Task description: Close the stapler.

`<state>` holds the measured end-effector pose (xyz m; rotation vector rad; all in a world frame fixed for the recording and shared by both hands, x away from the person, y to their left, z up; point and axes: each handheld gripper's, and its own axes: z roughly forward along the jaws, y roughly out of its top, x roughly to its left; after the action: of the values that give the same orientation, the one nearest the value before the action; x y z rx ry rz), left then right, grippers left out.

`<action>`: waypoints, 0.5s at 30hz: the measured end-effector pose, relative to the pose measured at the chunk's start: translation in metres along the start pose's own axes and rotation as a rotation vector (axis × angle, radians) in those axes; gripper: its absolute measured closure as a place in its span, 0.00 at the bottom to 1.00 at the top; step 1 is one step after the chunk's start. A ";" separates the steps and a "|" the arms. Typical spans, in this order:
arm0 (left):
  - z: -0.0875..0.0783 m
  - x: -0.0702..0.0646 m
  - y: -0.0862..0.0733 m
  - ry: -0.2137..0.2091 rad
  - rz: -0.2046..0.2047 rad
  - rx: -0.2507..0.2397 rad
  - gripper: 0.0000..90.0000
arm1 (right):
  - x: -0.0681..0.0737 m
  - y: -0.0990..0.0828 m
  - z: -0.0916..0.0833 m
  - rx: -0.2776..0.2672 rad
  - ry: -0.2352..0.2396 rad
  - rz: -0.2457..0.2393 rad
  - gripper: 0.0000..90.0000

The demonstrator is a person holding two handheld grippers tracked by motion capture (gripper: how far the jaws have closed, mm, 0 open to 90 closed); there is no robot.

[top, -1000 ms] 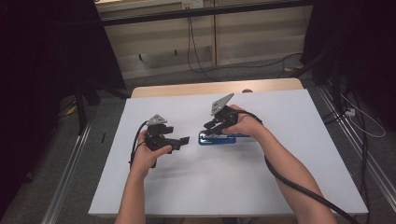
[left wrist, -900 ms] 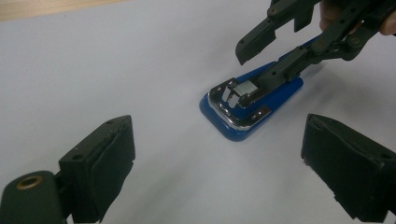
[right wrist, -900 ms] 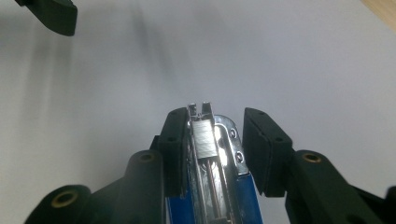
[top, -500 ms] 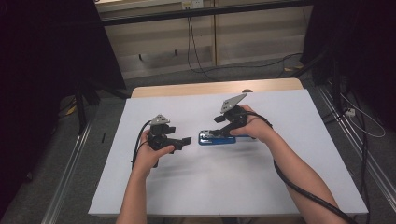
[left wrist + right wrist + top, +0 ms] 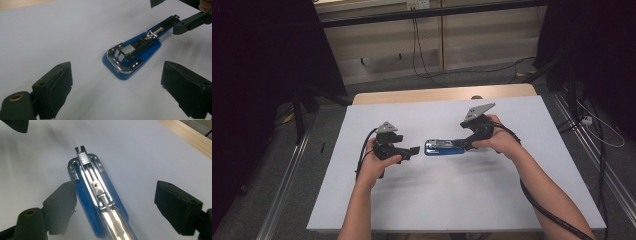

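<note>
Blue stapler (image 5: 132, 56) flat on white table (image 5: 62, 32), left gripper (image 5: 120, 92) fingers spread

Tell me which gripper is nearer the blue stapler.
Right. The right gripper is at one end of the stapler, jaws open on either side of it; the left gripper sits just short of the other end.

White table (image 5: 422, 200) w/ blue stapler (image 5: 443, 147)

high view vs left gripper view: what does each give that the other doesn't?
High view alone: both forearms, the person's left hand, the wooden table edge, the floor cables. Left gripper view alone: the left tool with jaws wide apart, and the chrome staple channel up close. Both: the blue stapler on the white tabletop, with the right tool at its far end.
</note>
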<state>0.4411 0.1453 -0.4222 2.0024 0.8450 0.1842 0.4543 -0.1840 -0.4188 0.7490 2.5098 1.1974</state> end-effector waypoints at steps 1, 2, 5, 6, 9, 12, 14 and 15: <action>0.000 0.000 0.000 -0.001 -0.005 -0.004 0.11 | 0.000 -0.002 -0.003 -0.002 -0.008 0.005 0.20; 0.000 0.000 0.000 -0.001 -0.001 -0.004 0.11 | 0.001 -0.004 -0.006 -0.004 -0.016 0.012 0.19; 0.002 -0.001 0.000 -0.003 0.000 0.000 0.11 | 0.001 -0.010 -0.015 -0.010 -0.040 0.029 0.18; 0.003 -0.001 0.001 -0.002 0.003 -0.001 0.11 | 0.001 -0.011 -0.018 -0.013 -0.048 0.041 0.18; 0.004 -0.002 0.001 0.002 0.009 0.005 0.11 | 0.001 -0.017 -0.026 -0.018 -0.080 0.064 0.18; 0.005 -0.003 0.001 -0.002 0.009 0.009 0.11 | 0.001 -0.024 -0.034 -0.021 -0.106 0.089 0.17; 0.006 -0.003 0.001 -0.001 0.007 0.005 0.11 | 0.003 -0.029 -0.039 -0.024 -0.123 0.094 0.17; 0.006 -0.003 0.001 -0.002 0.009 0.005 0.11 | 0.003 -0.031 -0.041 -0.021 -0.138 0.097 0.16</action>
<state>0.4416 0.1388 -0.4239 2.0108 0.8368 0.1855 0.4227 -0.2253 -0.4174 0.9247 2.3699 1.1587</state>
